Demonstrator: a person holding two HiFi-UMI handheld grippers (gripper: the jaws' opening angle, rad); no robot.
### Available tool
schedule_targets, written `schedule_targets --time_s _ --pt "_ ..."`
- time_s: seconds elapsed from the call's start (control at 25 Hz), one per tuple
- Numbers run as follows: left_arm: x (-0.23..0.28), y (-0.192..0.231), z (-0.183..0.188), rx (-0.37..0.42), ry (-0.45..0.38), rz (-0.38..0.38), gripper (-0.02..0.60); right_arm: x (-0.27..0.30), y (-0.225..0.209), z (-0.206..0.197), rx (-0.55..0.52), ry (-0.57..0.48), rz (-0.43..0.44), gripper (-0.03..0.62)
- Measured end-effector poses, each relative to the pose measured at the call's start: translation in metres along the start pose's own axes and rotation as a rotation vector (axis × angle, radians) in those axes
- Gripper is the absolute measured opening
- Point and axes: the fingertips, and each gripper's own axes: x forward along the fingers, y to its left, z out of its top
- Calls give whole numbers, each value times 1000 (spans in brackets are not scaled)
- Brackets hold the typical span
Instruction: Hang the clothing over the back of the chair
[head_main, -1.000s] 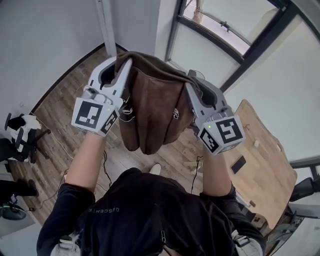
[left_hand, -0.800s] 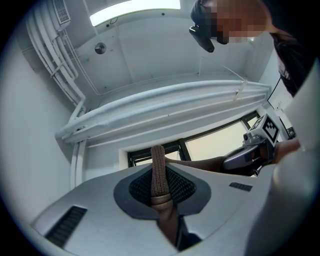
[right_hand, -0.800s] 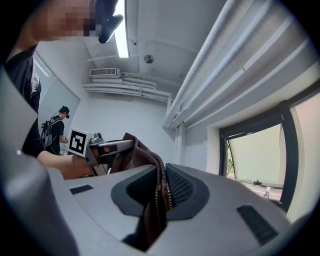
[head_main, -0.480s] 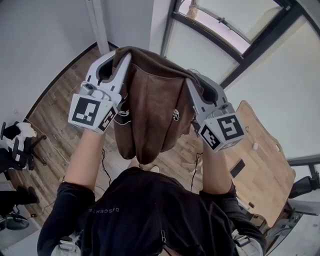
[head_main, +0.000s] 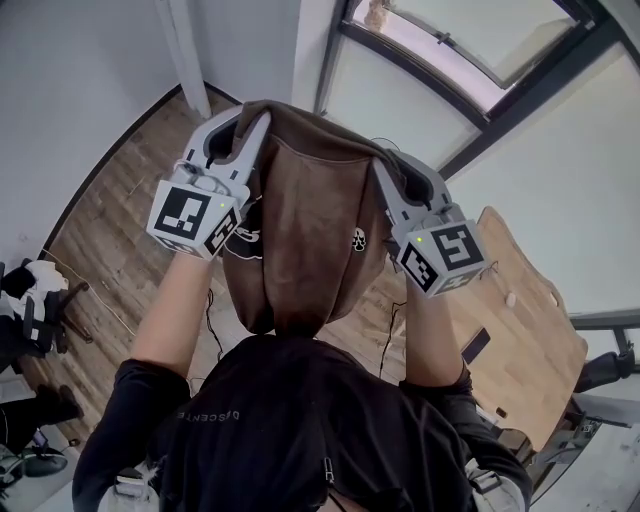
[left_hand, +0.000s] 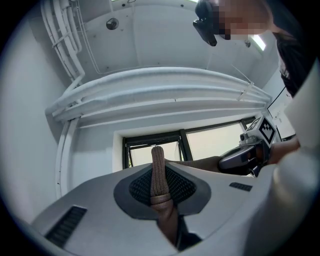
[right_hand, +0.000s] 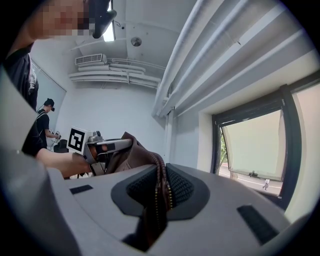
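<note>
Left gripper (left_hand: 158, 175): jaws narrow, clamped on a ribbed edge of the brown clothing (head_main: 310, 230). Right gripper (right_hand: 161, 190): jaws narrow, clamped on a zip-lined edge of the same garment. The held edge spans crosswise between the two grippers, which are raised side by side before the person, and the body of the garment hangs down toward the chest. The chair back cannot be identified in any view, so the nearer hand cannot be judged. The drape will require this edge to lie parallel to the back.

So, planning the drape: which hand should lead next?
Left, tentatively. Left hand-held gripper and right hand-held gripper both clamp the brown garment; the only chair-like shape lies leftward.
</note>
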Motion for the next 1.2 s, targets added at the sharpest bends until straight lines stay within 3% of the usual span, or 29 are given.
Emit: schedule_targets --time_s 1.2 --pt "53 56 -166 -100 213 -73 54 105 -47 -118 120 190 -46 64"
